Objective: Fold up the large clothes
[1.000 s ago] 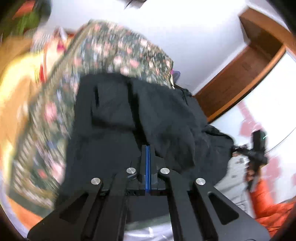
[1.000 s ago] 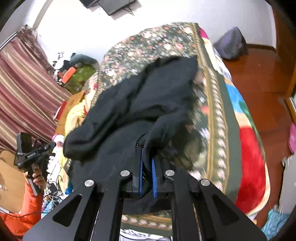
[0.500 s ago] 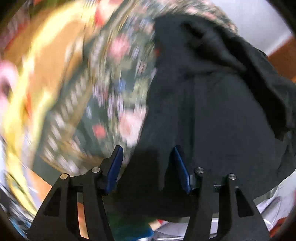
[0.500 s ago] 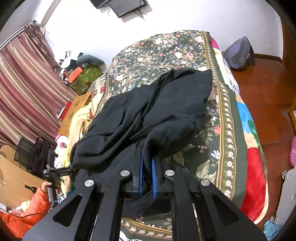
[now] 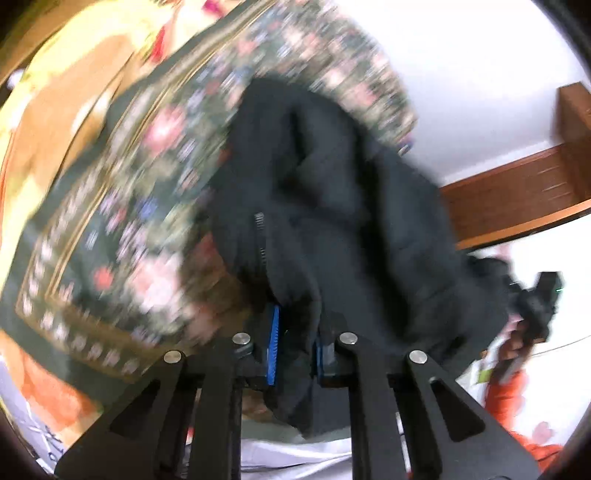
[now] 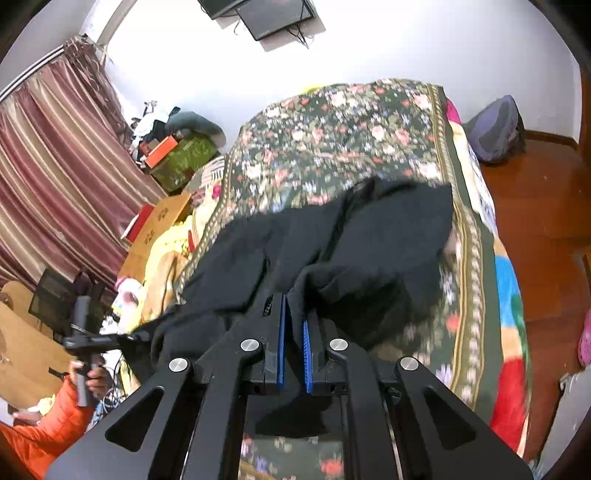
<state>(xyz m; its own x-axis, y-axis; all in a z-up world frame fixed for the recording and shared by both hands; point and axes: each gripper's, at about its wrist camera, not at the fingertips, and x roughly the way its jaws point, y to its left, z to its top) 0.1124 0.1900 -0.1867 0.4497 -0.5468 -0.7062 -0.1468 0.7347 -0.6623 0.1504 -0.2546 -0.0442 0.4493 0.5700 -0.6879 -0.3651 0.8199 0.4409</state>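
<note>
Right wrist view, right gripper (image 6: 293, 341) pinching black garment (image 6: 369, 251) edge, left gripper (image 5: 295, 345) clamped on its fold

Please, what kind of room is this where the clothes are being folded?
Most likely a lived-in bedroom. A bed with a floral bedspread fills the middle, and the black jacket lies on it. Striped curtains hang at one side, and a screen is mounted on the white wall.

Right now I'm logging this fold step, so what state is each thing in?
black jacket: crumpled on the bed, zipper open, pinched by both grippers.
left gripper: shut on the jacket's edge.
right gripper: shut on a jacket fold.
floral bedspread: spread flat over the bed.
</note>
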